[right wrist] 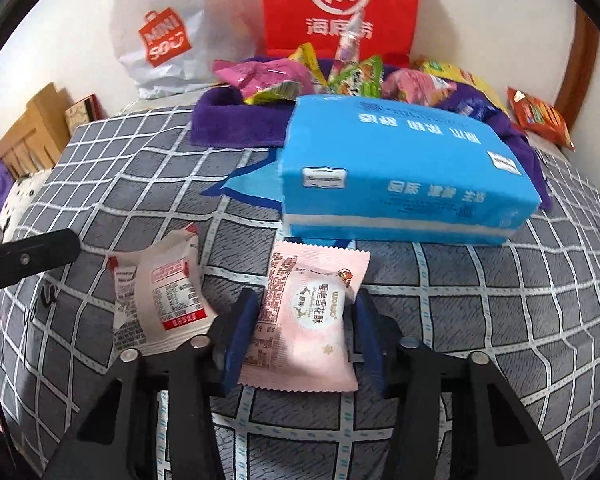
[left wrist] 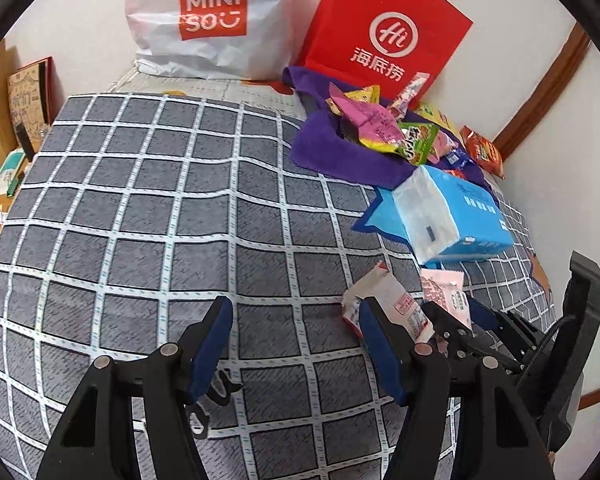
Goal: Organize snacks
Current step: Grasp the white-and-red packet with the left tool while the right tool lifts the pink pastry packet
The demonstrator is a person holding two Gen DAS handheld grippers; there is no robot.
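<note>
The surface was a grey checked bedspread (left wrist: 148, 216).

Far left, leaning on the wall: white Miniso bag (left wrist: 212, 20). Right of it stood a red paper bag (left wrist: 384, 36). In front of that bag lay a purple towel (left wrist: 332, 152) carrying a heap of mixed snack packets (left wrist: 384, 128). An orange-red packet (right wrist: 540, 116) sat apart at the far right, by the wall.

Nearer the cameras, a blue tissue pack (right wrist: 400, 168) lay on the bedspread, just in front of the towel.

Left gripper (left wrist: 296, 344): jaws stood apart over bare bedspread, nothing between them. Its right finger (left wrist: 376, 344) overlapped the white snack packet (right wrist: 164, 296) in view; contact could not be judged.

The white packet lay crumpled, just left of the pink snack packet (right wrist: 308, 320).

Right gripper (right wrist: 304, 328): both blue pads bracketed the pink packet and met its side edges, clamped on it. The packet lay flat on the bedspread, its far edge just beside the tissue pack.
</note>
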